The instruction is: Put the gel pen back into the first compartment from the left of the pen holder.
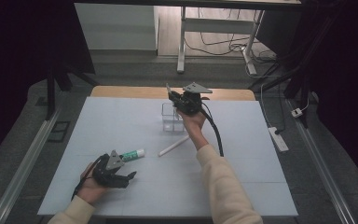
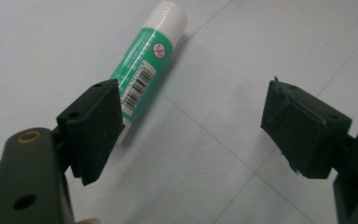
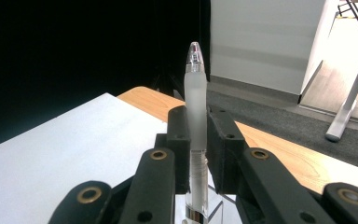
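Pen, frosted and translucent with a clear pointed cap, stands upright, clenched between the two black pads of the right tool. From the high view this tool is held over a clear plastic holder near the far middle of the white-covered bench. A white stick lies on the bench nearer the person. Further out, the left tool sits released, its pads wide apart, just beside a glue stick lying on the bench: green label, white cap, a barcode and a small round crossed-out symbol; the lettering is too small to read.
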Available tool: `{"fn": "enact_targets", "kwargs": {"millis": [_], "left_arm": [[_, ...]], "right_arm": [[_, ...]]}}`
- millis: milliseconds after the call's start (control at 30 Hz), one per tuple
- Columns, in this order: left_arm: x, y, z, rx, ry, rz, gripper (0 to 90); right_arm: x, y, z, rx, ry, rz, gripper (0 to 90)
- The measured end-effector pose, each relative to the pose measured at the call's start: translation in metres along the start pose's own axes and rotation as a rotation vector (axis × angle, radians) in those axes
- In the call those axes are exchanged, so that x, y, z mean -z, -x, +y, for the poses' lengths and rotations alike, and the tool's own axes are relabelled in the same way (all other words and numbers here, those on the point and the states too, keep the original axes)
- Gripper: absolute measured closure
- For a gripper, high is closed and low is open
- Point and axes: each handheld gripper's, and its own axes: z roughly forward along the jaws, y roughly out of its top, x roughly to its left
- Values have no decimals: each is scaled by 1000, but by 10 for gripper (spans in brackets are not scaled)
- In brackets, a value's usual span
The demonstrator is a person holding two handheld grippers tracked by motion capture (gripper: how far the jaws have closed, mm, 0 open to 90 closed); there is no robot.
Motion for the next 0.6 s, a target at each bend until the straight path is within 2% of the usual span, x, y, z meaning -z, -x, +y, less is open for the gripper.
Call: {"fn": "enact_targets", "kwargs": {"millis": [600], "left_arm": [[0,0,0,2,5,-2,212]], "right_arm": [[-1,-1,0,-7,11,8,794]]}}
